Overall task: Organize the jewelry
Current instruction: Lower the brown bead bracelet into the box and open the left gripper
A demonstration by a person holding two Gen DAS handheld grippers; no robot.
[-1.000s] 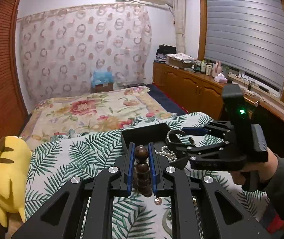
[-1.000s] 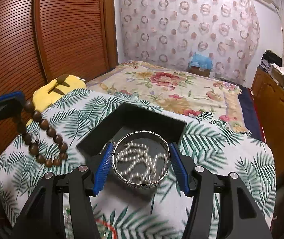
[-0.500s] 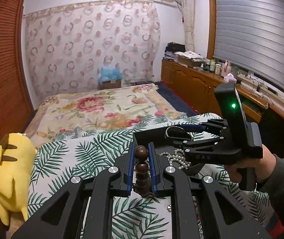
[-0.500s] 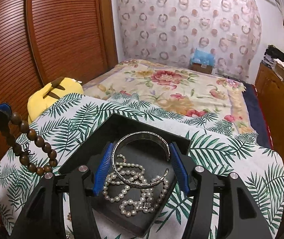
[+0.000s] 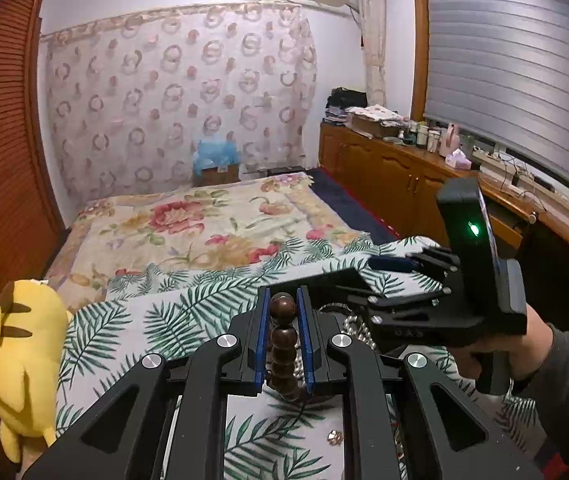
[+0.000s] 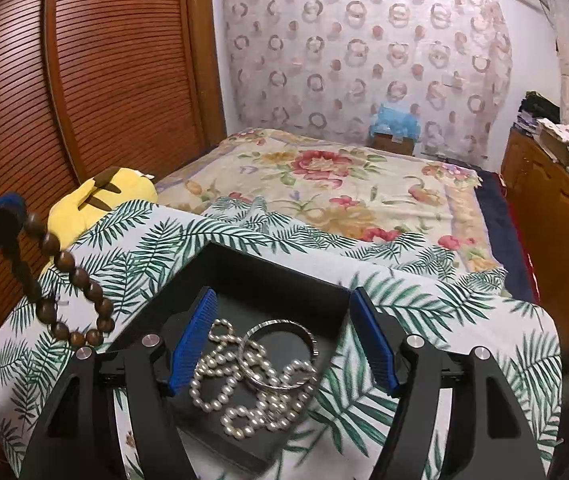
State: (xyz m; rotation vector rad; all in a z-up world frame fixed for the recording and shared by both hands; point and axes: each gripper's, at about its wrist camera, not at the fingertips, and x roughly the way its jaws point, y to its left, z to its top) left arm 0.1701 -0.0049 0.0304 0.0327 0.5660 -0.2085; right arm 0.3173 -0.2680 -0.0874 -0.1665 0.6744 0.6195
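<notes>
My left gripper (image 5: 282,312) is clamped on the wooden bead bracelet (image 5: 283,340), whose loop hangs below my fingers beside the black tray (image 6: 252,276). My right gripper (image 6: 284,344) hovers over that tray, its jaws opening. The silver bangle (image 6: 280,354) lies between them, touching neither pad, on top of the pearl strand (image 6: 244,388) in the tray, on the leaf-print cloth (image 6: 424,300).

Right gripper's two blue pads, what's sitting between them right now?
In the right wrist view, the silver bangle lies on the pearl necklace in the black tray, between the opening right gripper's pads, which touch neither.
</notes>
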